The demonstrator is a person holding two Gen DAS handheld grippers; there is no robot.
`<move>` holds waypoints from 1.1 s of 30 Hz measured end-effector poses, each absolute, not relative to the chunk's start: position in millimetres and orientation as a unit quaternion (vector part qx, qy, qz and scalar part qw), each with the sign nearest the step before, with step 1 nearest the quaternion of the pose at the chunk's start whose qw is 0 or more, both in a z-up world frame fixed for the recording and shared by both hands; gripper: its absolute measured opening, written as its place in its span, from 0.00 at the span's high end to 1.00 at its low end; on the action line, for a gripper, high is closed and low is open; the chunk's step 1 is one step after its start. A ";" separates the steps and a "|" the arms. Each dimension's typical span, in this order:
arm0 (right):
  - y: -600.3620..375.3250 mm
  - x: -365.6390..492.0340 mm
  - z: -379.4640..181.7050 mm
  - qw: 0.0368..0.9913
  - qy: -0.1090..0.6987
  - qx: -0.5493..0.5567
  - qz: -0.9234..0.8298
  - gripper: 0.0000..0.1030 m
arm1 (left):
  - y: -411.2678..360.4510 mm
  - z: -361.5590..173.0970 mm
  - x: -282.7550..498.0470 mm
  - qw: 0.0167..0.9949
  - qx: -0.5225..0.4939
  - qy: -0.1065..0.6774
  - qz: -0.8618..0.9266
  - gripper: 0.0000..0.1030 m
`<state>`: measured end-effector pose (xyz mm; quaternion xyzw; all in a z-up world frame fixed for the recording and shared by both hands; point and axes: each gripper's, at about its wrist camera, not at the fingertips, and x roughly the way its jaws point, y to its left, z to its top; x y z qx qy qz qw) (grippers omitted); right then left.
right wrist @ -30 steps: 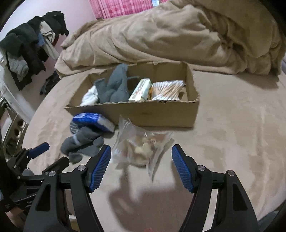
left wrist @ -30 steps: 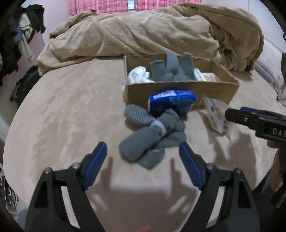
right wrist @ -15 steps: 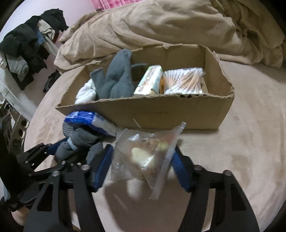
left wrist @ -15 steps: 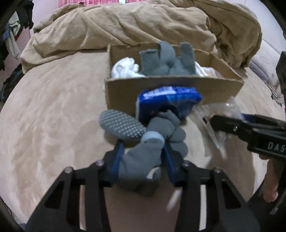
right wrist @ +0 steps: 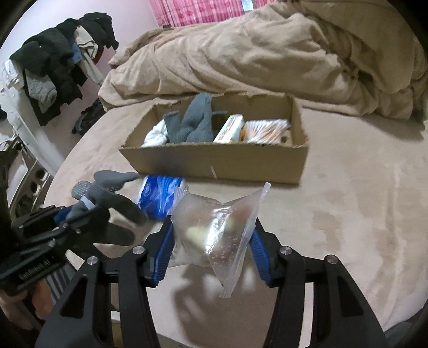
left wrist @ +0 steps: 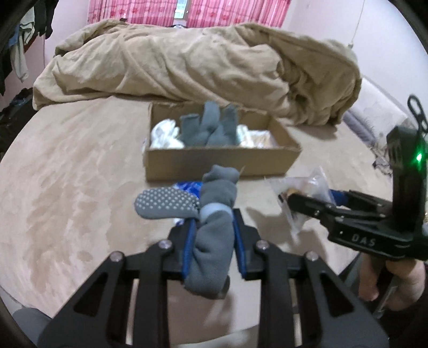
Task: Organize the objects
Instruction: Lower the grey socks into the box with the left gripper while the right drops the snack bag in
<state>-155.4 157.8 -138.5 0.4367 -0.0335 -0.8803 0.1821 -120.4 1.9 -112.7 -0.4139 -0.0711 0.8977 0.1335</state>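
Note:
My left gripper (left wrist: 212, 241) is shut on a bundle of grey socks (left wrist: 214, 241) and holds it above the bed; it also shows in the right wrist view (right wrist: 104, 192). My right gripper (right wrist: 211, 249) is shut on a clear plastic bag of snacks (right wrist: 214, 230), lifted off the bed; the bag also shows in the left wrist view (left wrist: 307, 187). A blue packet (right wrist: 157, 195) lies on the bed in front of the cardboard box (right wrist: 214, 163). The box holds grey socks (right wrist: 195, 123), white cloth (right wrist: 156, 135), a small carton (right wrist: 230, 128) and a pack of cotton swabs (right wrist: 263, 129).
A rumpled tan duvet (left wrist: 200, 67) is piled behind the box. Dark clothes (right wrist: 53, 67) hang at the left beyond the bed edge. The beige bed cover (right wrist: 347, 200) spreads to the right of the box. Pink curtains (left wrist: 187, 12) are at the back.
Both grippers closed from open, the left on the grey socks and the right on the snack bag, then lifted them off the bed and drew back from the box.

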 end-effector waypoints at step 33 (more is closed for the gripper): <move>174.1 -289.1 -149.2 0.166 -0.022 0.410 -0.896 0.39 | 24.3 -153.9 -298.6 0.110 -0.451 -0.131 0.876 0.66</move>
